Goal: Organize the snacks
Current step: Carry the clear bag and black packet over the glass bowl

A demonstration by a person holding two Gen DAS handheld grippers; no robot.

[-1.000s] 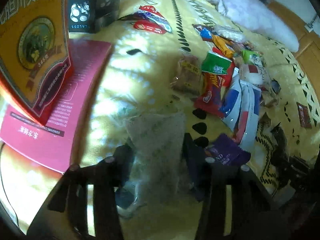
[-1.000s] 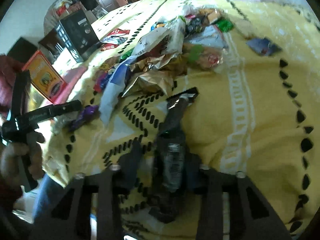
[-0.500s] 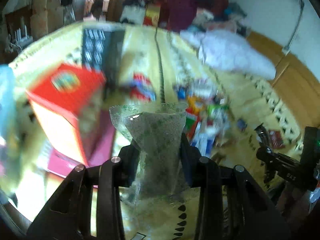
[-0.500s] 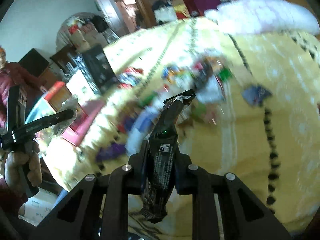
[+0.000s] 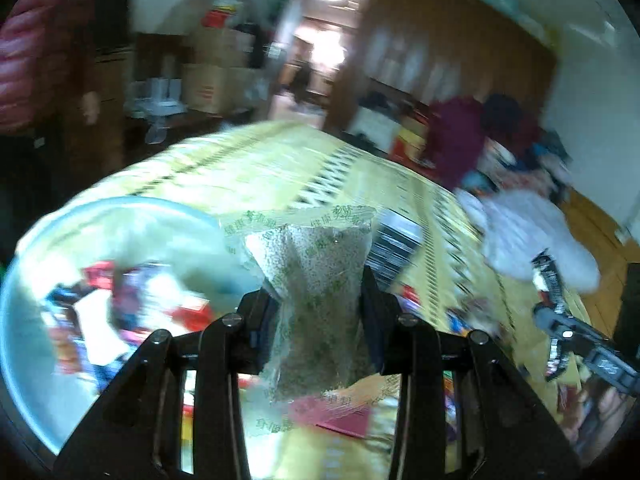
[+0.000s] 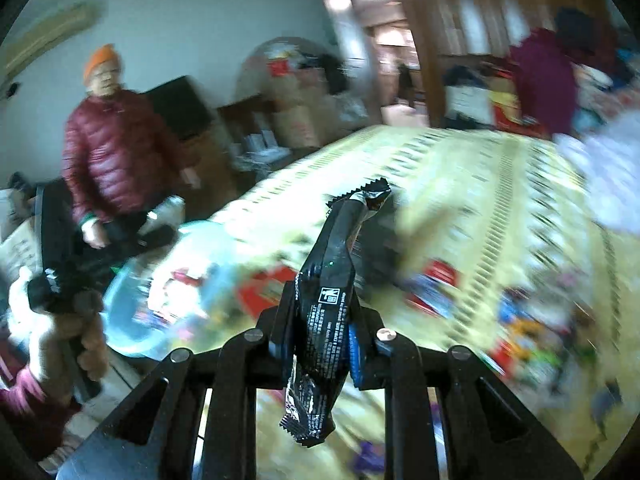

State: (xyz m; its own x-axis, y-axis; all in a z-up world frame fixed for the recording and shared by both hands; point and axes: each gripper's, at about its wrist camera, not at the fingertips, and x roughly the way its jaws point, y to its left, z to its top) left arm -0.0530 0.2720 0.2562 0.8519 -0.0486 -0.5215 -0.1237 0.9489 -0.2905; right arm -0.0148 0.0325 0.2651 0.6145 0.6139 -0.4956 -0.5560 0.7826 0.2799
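Clear packet (image 5: 320,280): transparent film printed with green characters, filled with fine grey-green grain. It stands upright, pinched at its middle between the 2 fingers of the left gripper (image 5: 318,320), top seal fanned out above, bottom edge hanging below.

Black wrapper (image 6: 328,308): glossy bar-shaped snack pack with white small print and a serrated top seal. It stands tilted, top leaning right, clamped between the 2 fingers of the right gripper (image 6: 322,340).

Light blue bowl (image 5: 36,288): round, holding blurred red, white and blue packets, on the yellow bed.
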